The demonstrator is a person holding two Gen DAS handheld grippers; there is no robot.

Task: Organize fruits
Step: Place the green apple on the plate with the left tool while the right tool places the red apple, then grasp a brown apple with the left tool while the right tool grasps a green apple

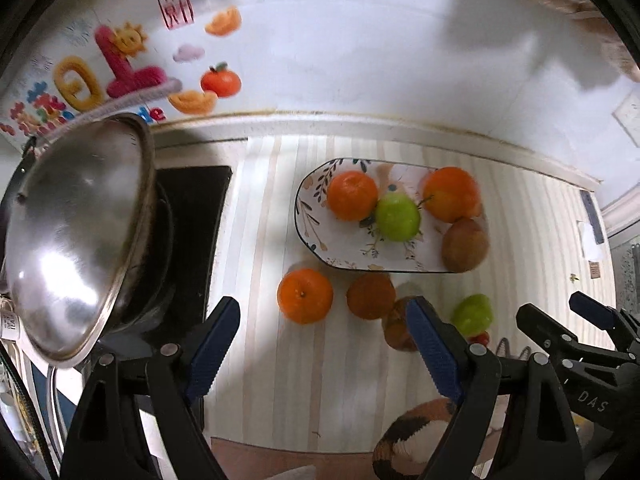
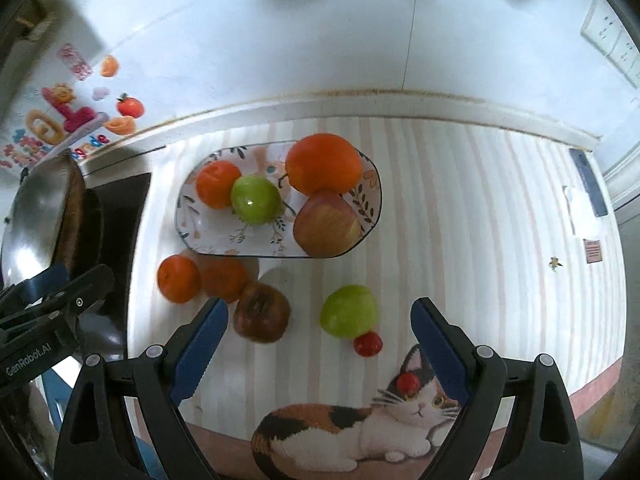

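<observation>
Jaws gape empty; neighbouring gripper point(image 2: 48, 300) reads, seemingly, "GenRobot.AI".

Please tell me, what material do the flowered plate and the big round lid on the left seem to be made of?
The flowered plate looks like glazed ceramic: smooth white surface, printed leaves and flowers, thin dark rim. It could also be melamine; the pictures leave that open. The round lid looks like polished metal, probably stainless steel: silver-grey, with bright mirror-like highlights on its dome.
</observation>
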